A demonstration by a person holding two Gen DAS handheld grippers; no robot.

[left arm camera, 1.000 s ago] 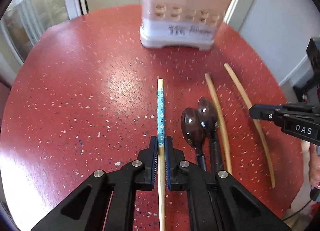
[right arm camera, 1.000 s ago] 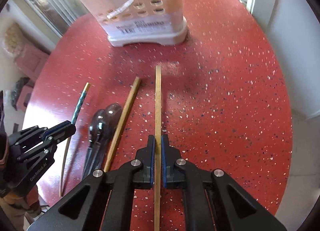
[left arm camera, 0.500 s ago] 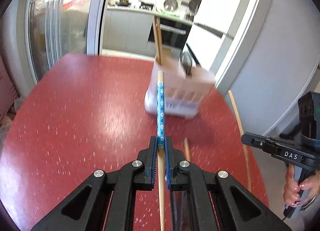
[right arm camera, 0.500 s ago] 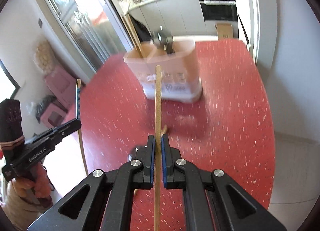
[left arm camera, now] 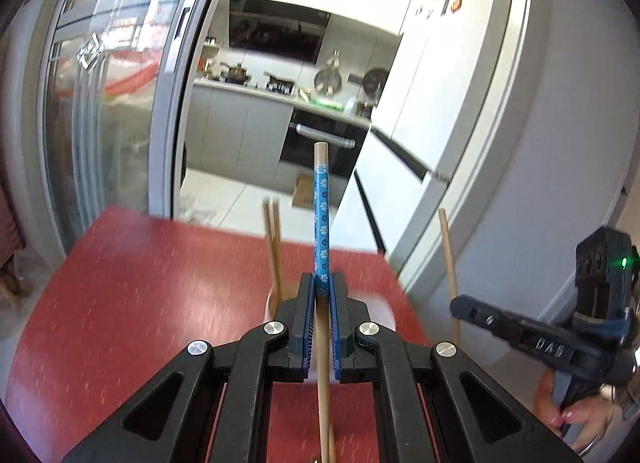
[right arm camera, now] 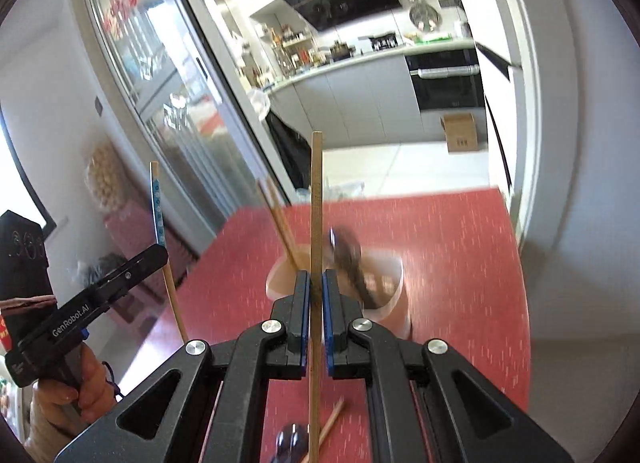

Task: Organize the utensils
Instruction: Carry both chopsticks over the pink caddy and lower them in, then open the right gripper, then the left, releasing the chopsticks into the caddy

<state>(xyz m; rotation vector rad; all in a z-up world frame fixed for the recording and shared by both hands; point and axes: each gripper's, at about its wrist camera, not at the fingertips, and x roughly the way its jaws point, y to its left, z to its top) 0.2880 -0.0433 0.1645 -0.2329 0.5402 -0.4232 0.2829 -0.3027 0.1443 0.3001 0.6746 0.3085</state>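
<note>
Red table [right arm camera: 460, 247]: one holder [right arm camera: 394, 295], two gripper-held chopsticks [left arm camera: 321, 215] [right arm camera: 316, 199].

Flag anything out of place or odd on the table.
Nothing spilled or damaged. Still loose on the red table, outside the holder: one plain chopstick and a dark spoon at the near edge. Each gripper carries a single chopstick of a different pair, blue-patterned left, plain right.
</note>
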